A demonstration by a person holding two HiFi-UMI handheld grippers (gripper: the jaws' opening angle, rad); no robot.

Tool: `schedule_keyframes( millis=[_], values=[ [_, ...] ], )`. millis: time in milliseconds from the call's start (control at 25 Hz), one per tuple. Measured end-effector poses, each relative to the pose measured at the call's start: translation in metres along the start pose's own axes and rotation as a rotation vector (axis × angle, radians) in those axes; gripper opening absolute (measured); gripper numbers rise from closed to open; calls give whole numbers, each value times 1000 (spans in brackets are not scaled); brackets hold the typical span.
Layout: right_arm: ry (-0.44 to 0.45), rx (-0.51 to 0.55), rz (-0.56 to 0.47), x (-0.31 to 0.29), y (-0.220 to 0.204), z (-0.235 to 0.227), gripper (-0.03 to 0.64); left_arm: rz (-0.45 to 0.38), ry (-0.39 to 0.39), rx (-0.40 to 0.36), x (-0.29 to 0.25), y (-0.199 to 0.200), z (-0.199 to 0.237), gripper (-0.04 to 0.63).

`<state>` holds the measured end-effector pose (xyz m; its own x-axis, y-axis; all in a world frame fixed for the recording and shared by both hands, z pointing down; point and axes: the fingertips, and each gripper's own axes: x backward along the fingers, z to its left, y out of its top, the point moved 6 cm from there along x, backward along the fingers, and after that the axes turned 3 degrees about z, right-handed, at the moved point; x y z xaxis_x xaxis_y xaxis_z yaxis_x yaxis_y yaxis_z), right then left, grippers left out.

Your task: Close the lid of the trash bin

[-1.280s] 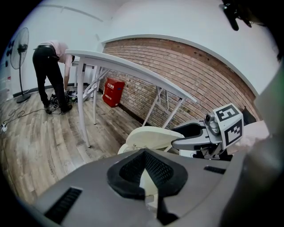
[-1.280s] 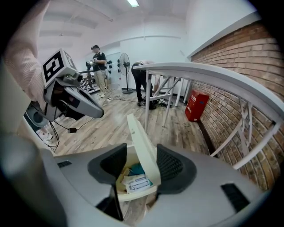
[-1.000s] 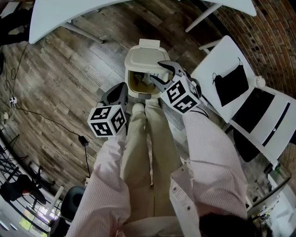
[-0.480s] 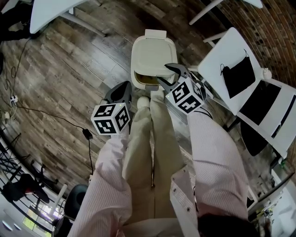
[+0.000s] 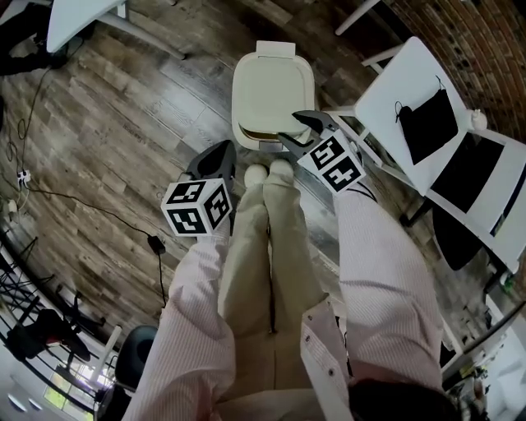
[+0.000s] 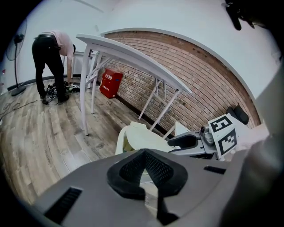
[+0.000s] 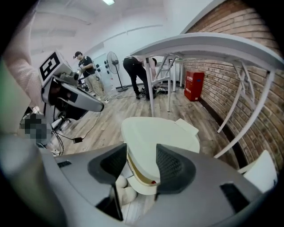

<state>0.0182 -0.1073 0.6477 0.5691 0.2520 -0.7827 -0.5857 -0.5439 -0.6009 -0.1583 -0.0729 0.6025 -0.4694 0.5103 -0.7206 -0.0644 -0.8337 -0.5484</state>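
The cream trash bin (image 5: 271, 90) stands on the wood floor just ahead of the person's shoes. Its lid (image 7: 159, 133) lies almost flat, with a thin dark gap left along the front edge. My right gripper (image 5: 297, 130) hangs over the bin's front right corner, open. In the right gripper view (image 7: 141, 162) the lid's front edge shows between the two pads. My left gripper (image 5: 220, 152) is shut on nothing, held left of the bin and a little short of it. The left gripper view (image 6: 145, 155) looks over the lid (image 6: 142, 137) at the right gripper (image 6: 195, 142).
A white folding chair (image 5: 386, 82) with a black bag (image 5: 427, 123) stands to the bin's right. A white table (image 5: 74, 20) is at the far left, with a cable (image 5: 82, 210) across the floor. A brick wall and a red box (image 7: 194, 86) are behind; people stand farther off.
The lid has dropped from wide open, with the bin's inside showing, to nearly flat. My right gripper followed it down at the front edge. The left gripper barely moved.
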Motion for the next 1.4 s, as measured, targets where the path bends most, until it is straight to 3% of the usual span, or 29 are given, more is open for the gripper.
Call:
schedule_keyframes(
  millis=[440, 720, 880, 1400],
  values=[
    [85, -187, -95, -13, -24, -3, 206, -8, 11, 26, -16, -27, -2, -6],
    [2, -154, -62, -34, -45, -7, 53, -3, 16, 34, -31, -42, 6, -6],
    [-24, -127, -46, -44, -54, -8, 14, 2, 14, 31, -39, -48, 12, -6],
    [-29, -83, 20, -67, -70, -6, 3, 17, -1, 16, -64, -54, 19, -6]
  ],
)
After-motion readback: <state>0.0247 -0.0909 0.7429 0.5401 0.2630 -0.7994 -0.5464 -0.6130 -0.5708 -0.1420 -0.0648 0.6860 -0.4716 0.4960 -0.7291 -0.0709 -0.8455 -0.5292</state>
